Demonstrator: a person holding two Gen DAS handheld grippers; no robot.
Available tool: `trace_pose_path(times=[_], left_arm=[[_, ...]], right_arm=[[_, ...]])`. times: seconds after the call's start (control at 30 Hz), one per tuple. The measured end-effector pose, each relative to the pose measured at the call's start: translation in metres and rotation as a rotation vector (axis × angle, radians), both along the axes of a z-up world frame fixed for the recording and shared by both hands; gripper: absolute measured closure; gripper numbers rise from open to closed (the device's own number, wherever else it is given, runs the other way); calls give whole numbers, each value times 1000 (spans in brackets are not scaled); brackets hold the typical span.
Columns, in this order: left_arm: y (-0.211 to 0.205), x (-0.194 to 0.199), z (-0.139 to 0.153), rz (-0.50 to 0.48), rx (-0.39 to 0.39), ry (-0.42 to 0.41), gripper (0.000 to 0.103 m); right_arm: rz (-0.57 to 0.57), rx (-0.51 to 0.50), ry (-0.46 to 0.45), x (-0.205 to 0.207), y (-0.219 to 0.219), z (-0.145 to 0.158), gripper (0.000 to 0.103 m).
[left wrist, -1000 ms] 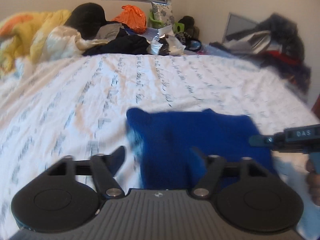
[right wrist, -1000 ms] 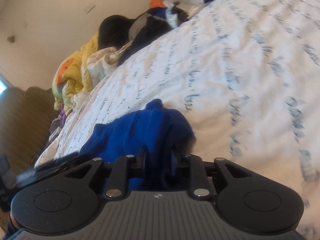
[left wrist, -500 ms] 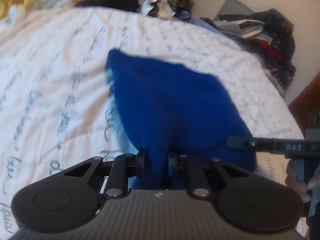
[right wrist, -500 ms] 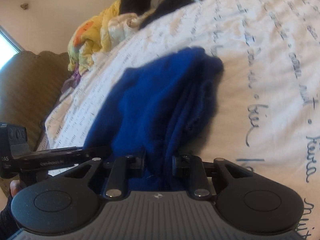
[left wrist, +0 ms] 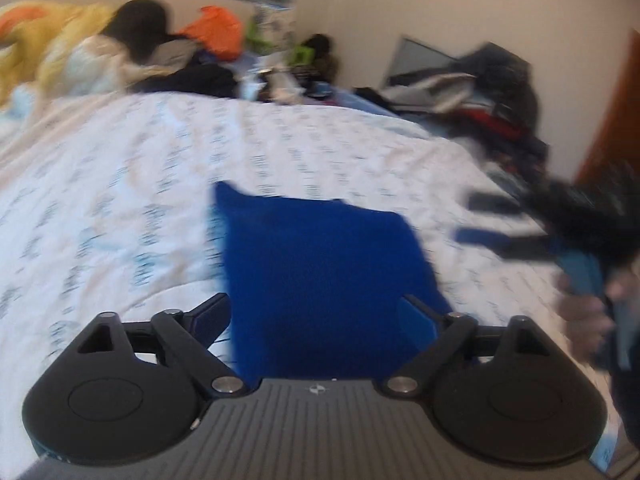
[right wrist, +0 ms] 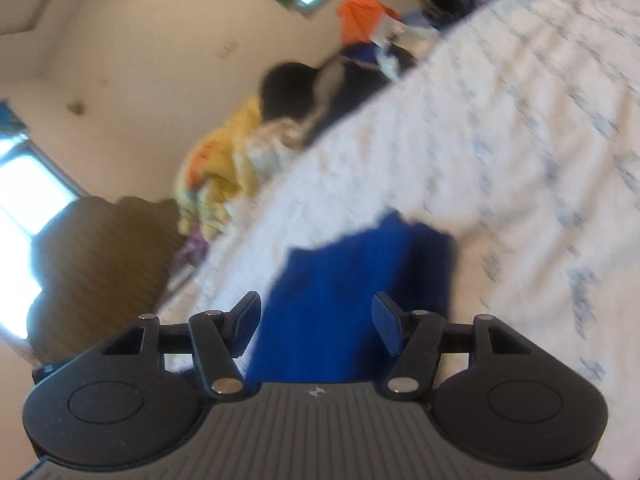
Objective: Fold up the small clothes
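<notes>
A small blue garment (left wrist: 324, 268) lies folded into a rough rectangle on the white printed bedsheet (left wrist: 120, 208). My left gripper (left wrist: 316, 312) hangs just over its near edge, jaws opening wide, pads clear of the cloth. In the right wrist view the same blue garment (right wrist: 360, 280) lies under my right gripper (right wrist: 316, 322), whose jaws are opening too, nothing pinched between them. The right gripper (left wrist: 492, 220), blurred, also shows at the right of the left wrist view, held by a hand (left wrist: 588, 320).
Piled clothes and bedding line the far side of the bed: a yellow blanket (left wrist: 52, 52), a black heap (left wrist: 140, 28), an orange bag (left wrist: 216, 30). More dark clothes (left wrist: 492, 92) are stacked at the right. A brown armchair (right wrist: 100, 264) stands beside the bed.
Both grippers were shut on the blue garment half a second ago and have let it go. Both have pulled back, and the garment now lies flat on the sheet.
</notes>
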State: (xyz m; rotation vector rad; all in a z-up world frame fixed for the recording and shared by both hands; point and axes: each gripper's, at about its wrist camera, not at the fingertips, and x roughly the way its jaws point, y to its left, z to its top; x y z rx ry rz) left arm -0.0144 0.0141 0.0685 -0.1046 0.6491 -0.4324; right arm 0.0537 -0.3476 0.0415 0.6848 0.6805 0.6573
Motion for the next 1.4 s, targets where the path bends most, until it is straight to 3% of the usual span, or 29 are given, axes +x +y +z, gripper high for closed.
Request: trace_pose_path(times=[0.07, 0.13, 0.2, 0.23, 0.3, 0.33, 0.43, 0.47, 0.5, 0.53, 0.6, 0.67, 0.77, 0.83, 0.9, 0.97, 1.03, 1.1, 1.2, 1.27, 1.3, 1.4], left_arm=[[-35, 9, -15, -69, 90, -11, 6], [-59, 25, -43, -75, 187, 47, 7], [-70, 21, -60, -78, 266, -31, 3], [-73, 18, -60, -79, 292, -39, 5], [-65, 7, -48, -77, 258, -46, 7], [-59, 2, -43, -82, 223, -48, 4], [-54, 9, -44, -127, 143, 20, 1], [-57, 18, -50, -117, 152, 52, 2], [-61, 23, -54, -93, 173, 57, 5], [-63, 22, -51, -72, 200, 38, 10], [-63, 10, -39, -56, 220, 22, 10], [-52, -15, -32, -43, 221, -52, 1], [-46, -45, -42, -29, 341, -110, 0], [-46, -49, -53, -24, 397, -92, 1], [-45, -41, -58, -4, 390, -36, 3], [-42, -35, -56, 10, 338, -5, 3], [-40, -31, -54, 36, 317, 17, 2], [-38, -28, -54, 49, 310, 23, 1], [-35, -26, -57, 61, 311, 55, 1], [-32, -25, -61, 64, 297, 82, 0], [-32, -29, -63, 66, 292, 87, 0], [-31, -29, -62, 64, 291, 89, 0]], right_arm=[[46, -21, 10, 26, 24, 1, 37], [98, -92, 64, 56, 49, -16, 38], [80, -188, 127, 80, 60, -44, 44], [68, -119, 89, 82, 53, -52, 46], [39, -48, 163, 81, 41, -53, 46], [19, -71, 157, 68, 38, -46, 42], [79, -102, 25, 35, 43, -31, 31], [77, -145, 41, 36, 47, -35, 31], [64, -215, 52, 41, 50, -44, 39], [46, -226, 2, 41, 47, -46, 43], [-5, -212, 81, 35, 41, -35, 41], [43, -169, 40, 8, 36, -17, 41], [90, -137, 66, -28, 23, -13, 41], [103, -146, 105, -37, 20, -21, 41], [115, -187, 162, -35, 23, -35, 42], [142, -192, 196, -27, 31, -46, 55], [160, -238, 191, -21, 40, -52, 92], [179, -289, 154, -16, 43, -48, 93], [113, -315, 81, -15, 28, -30, 94], [132, -349, 135, -8, 29, -49, 95], [133, -307, 120, -11, 26, -54, 94], [111, -275, 163, -11, 18, -44, 87]])
